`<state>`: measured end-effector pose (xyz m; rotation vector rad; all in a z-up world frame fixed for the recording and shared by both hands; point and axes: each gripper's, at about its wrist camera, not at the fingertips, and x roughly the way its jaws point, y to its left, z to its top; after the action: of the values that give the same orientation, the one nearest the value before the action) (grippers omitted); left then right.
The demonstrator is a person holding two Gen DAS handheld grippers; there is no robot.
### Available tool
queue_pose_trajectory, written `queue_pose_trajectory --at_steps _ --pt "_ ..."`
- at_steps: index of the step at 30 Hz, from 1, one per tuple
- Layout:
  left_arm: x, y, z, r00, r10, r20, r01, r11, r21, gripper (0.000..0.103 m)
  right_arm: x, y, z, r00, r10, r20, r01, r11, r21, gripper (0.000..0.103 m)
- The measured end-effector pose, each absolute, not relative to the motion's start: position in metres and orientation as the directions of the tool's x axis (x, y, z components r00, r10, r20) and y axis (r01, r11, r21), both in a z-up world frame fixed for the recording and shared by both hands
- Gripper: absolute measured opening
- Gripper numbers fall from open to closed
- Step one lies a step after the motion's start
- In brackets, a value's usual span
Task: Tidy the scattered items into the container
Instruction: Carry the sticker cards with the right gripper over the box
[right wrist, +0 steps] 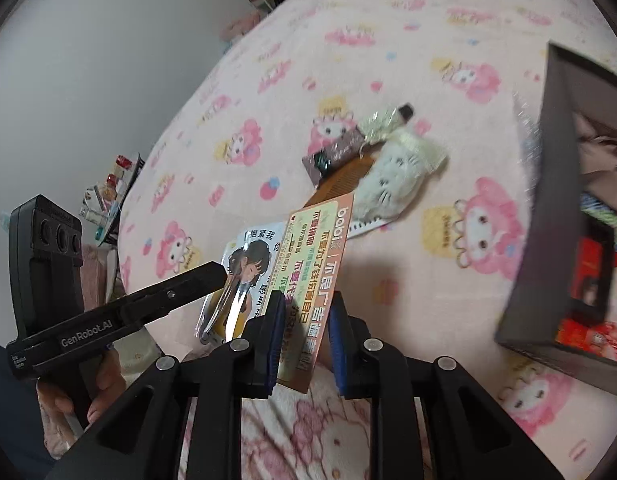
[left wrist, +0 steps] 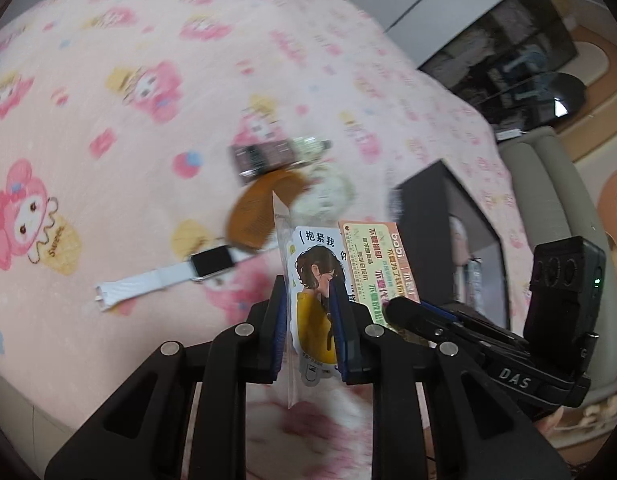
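Pink bedspread [left wrist: 128, 160]: left hand-held gripper [left wrist: 308, 320] pinches upright sticker [left wrist: 312, 280]; right hand-held gripper [right wrist: 304, 336] pinches upright card [right wrist: 316, 264].

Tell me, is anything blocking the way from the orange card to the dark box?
Nothing visible does. The right gripper holds the orange card above the pink blanket, and only bare blanket lies between it and the dark box.

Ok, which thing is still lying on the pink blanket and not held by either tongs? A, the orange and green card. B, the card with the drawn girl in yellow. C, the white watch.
C: the white watch lies flat on the blanket, while the left tongs pinch the girl card and the right tongs pinch the orange card.
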<state>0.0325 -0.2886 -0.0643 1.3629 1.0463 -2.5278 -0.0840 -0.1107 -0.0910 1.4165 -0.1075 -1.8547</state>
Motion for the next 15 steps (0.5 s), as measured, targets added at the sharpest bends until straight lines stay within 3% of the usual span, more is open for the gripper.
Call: queue_pose_trajectory --at_steps 15 --pt "-0.024 -0.136 -0.001 -0.579 0.371 -0.726 0.080 -0.860 -0.503 0.019 -0.064 0.045 -0.033 -0.333 -0.562 -0.758 0.355 -0.819 0.451 0.018"
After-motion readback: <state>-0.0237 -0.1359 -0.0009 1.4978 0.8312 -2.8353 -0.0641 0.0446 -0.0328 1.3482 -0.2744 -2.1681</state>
